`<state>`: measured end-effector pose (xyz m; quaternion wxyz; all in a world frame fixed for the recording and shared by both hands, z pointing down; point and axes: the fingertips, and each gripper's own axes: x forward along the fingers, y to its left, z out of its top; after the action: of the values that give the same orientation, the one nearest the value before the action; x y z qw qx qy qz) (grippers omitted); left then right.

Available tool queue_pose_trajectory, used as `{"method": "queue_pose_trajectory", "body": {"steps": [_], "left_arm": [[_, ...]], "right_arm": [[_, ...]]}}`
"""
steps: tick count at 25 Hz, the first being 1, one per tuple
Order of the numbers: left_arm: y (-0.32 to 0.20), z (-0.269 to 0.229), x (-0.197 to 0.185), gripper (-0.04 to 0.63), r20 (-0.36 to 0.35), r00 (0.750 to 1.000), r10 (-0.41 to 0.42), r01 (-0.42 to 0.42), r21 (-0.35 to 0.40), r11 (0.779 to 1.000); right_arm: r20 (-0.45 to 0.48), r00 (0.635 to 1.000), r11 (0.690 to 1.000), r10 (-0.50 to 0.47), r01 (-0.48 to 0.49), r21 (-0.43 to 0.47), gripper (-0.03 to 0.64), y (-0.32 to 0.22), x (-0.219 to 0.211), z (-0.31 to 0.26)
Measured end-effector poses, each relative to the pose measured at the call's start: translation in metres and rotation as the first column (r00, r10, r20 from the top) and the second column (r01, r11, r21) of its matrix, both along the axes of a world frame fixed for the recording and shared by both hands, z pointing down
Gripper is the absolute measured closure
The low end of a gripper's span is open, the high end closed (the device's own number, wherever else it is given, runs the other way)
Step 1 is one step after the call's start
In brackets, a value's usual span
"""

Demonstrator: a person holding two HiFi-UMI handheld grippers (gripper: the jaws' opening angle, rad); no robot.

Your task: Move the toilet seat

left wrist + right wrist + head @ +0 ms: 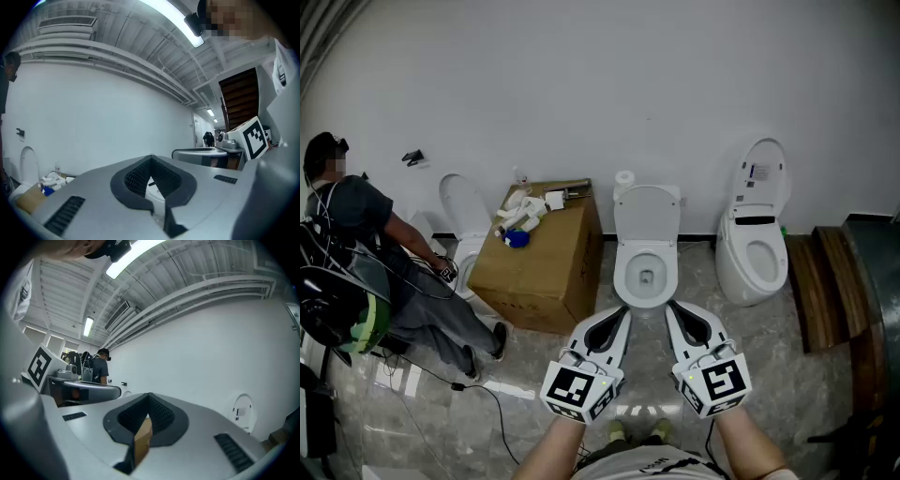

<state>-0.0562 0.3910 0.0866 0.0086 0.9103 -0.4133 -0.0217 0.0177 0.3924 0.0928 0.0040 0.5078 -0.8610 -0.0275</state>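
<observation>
The white-and-grey, marker-cubed left gripper [615,322] and the matching right gripper [679,319] were held level, side by side and pointed forward, on bare forearms [555,448]. Both pairs of jaws were closed tip to tip.

The floor [647,326] before the toilet [645,272] is left open. Its left side is crowded by a box [539,267] set just beside it. On the right, a gap is kept before a second toilet [752,255].

a person [370,246] sits just beside a brown cardboard box [542,274].
</observation>
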Motion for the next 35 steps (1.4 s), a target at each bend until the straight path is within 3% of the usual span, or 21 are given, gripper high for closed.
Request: {"method": "queue_pose_trajectory", "body": {"steps": [6,14,35], "left_arm": [[0.007,0.003,0.008,0.588,-0.008,1.000,0.002,-0.003,-0.014,1.000],[0.000,0.013,0.010,0.588,-0.005,1.000,-0.008,0.007,-0.032,0.999],[-0.011,0.037,0.045,0.588,0.065,0.996,-0.053,0.057,-0.054,0.997]], "right_arm": [[0.001,1.000,1.000,-0.003,0.003,-0.006,0.604,0.007,0.006,0.004],[0.091,0.996,1.000,-0.008,0.011,-0.029,0.603,0.004,0.018,0.010],[0.101,0.995,1.000,-0.015,0.016,0.000,0.603,-0.004,0.060,0.029]]}}
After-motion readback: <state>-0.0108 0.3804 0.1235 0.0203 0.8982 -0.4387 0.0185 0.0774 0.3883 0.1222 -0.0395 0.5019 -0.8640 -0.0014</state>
